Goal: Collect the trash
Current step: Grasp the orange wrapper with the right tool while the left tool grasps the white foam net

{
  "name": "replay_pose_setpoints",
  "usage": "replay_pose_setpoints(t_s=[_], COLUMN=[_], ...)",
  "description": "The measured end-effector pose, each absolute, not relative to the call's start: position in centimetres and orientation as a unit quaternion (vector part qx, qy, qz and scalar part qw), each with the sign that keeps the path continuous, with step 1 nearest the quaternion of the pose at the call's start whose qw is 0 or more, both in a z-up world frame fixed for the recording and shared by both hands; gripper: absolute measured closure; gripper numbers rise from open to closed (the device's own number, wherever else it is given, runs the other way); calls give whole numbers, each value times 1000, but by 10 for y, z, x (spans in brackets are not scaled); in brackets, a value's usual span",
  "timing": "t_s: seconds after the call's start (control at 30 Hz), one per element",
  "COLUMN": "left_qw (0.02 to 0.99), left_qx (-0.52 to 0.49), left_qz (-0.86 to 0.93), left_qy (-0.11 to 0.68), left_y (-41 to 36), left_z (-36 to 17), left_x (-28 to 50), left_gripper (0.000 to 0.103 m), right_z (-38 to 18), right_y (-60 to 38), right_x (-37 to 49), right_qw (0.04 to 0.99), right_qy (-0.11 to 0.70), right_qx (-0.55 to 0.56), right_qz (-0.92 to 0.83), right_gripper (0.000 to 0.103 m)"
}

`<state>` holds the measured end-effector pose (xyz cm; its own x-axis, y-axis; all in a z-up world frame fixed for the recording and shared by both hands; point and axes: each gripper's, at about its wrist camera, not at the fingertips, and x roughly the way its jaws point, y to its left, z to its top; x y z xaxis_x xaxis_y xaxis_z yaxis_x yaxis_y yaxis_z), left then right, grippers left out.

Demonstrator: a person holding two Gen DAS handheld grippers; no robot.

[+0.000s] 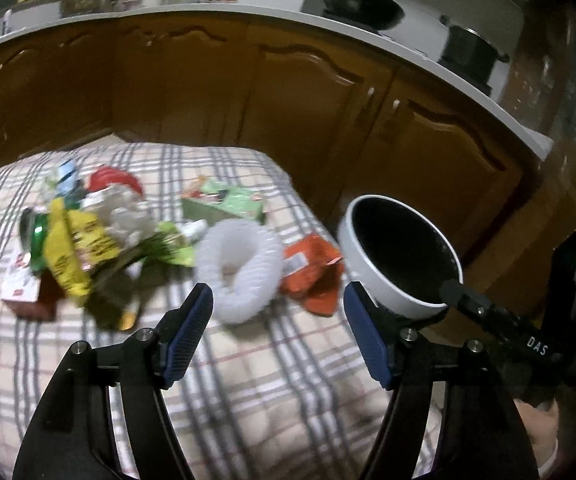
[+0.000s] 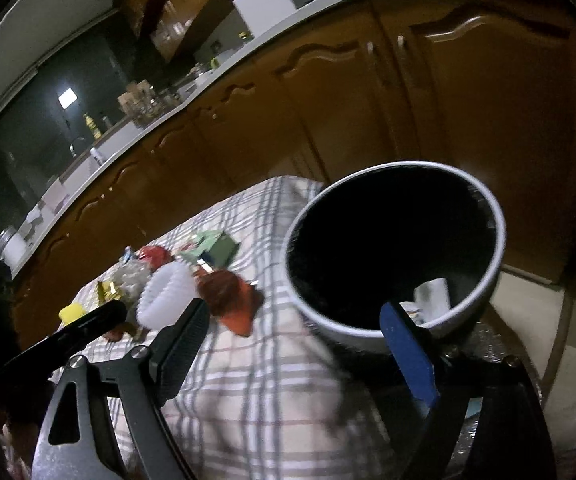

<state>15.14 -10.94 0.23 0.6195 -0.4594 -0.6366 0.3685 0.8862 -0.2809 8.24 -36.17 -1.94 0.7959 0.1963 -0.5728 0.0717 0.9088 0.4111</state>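
A heap of trash lies on the checked tablecloth: yellow wrappers, a white ribbed foam ring, an orange wrapper and a green carton. A white bin with a black inside stands off the table's right edge; a pale scrap lies in it. My left gripper is open and empty, short of the foam ring. My right gripper is open and empty at the bin's near rim. The foam ring and orange wrapper lie to its left.
Brown wooden cabinets with a white countertop run behind the table. A black pan and a pot stand on the counter. The other gripper's black arm reaches in at the right; tiled floor shows beside the bin.
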Motion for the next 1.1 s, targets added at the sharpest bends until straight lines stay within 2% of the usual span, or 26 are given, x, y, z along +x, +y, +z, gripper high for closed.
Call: replay_pose_setpoints(t_s=[0.5, 0.63, 0.77, 0.8, 0.83, 0.87, 0.9, 0.93, 0.97, 1.0, 1.1], left_qw=[889, 890, 886, 885, 882, 879, 876, 874, 870, 868, 872], left_qx=[-72, -55, -42, -38, -32, -26, -20, -15, -11, -8, -1], left_qz=[-198, -198, -199, -202, -207, -211, -215, -217, -222, -227, -228], left_qy=[407, 408, 416, 418, 422, 426, 431, 435, 439, 442, 433], left_y=[-75, -84, -93, -96, -99, -102, -105, -108, -111, -113, -115], left_z=[-8, -10, -18, -21, -24, -27, -31, -33, -36, -38, -35], left_x=[181, 192, 205, 207, 208, 210, 212, 212, 213, 212, 208], left_gripper=[34, 34, 36, 40, 44, 52, 63, 69, 82, 88, 90], right_z=[-19, -23, -35, -38, -44, -47, -50, -53, -54, -53, -47], right_y=[-301, -288, -284, -283, -282, -282, -283, -284, -284, -284, -284], right_x=[114, 134, 156, 160, 166, 168, 170, 170, 168, 164, 153], right_qw=[924, 922, 914, 912, 909, 906, 903, 899, 898, 900, 904], right_qy=[328, 336, 355, 360, 369, 374, 380, 384, 384, 380, 370], right_qx=[176, 166, 166, 165, 165, 166, 170, 175, 178, 177, 176], right_qz=[84, 97, 102, 103, 104, 107, 111, 115, 118, 120, 124], right_gripper=[16, 28, 47, 52, 63, 78, 84, 89, 92, 92, 96])
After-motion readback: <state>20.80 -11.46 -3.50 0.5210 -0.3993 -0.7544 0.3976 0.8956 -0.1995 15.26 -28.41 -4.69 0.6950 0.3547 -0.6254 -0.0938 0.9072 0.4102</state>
